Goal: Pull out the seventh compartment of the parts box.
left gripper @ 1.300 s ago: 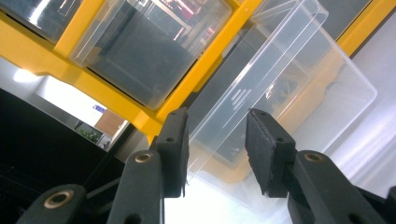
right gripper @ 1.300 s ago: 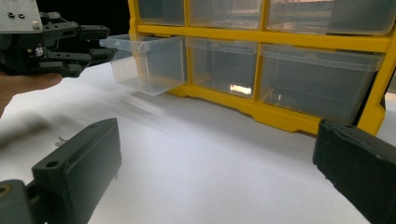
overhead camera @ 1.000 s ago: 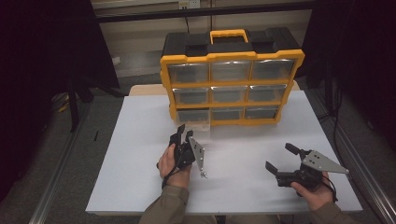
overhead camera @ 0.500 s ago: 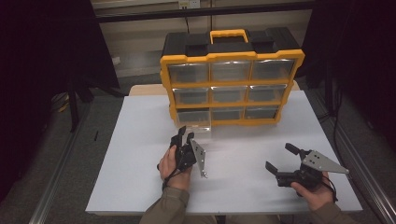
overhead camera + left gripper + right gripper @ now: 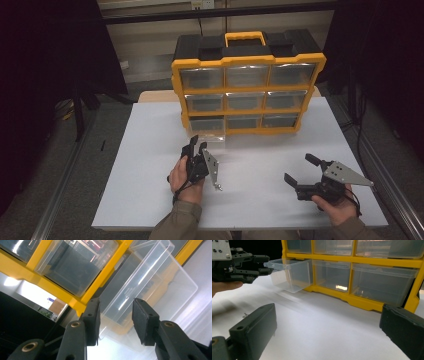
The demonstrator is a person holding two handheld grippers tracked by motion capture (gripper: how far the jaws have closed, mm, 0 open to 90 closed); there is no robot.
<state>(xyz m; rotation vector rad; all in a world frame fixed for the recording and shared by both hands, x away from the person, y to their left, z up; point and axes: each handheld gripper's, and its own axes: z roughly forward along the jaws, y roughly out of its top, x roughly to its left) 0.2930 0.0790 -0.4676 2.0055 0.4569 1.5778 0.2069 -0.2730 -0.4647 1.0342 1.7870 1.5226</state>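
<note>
Looking along my left claw [image 5: 116,317], I am seeing its jaws standing partly open, empty, just short of the pulled-out clear drawer [image 5: 147,290].

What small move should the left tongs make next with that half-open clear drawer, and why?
Probably close on the front lip of the clear drawer and draw it further out. The left tongs sit level with that lip, jaws apart with no clear grip yet, and the drawer already juts from the bottom-left slot of the yellow organizer. The right tongs rest open, well aside.
</note>
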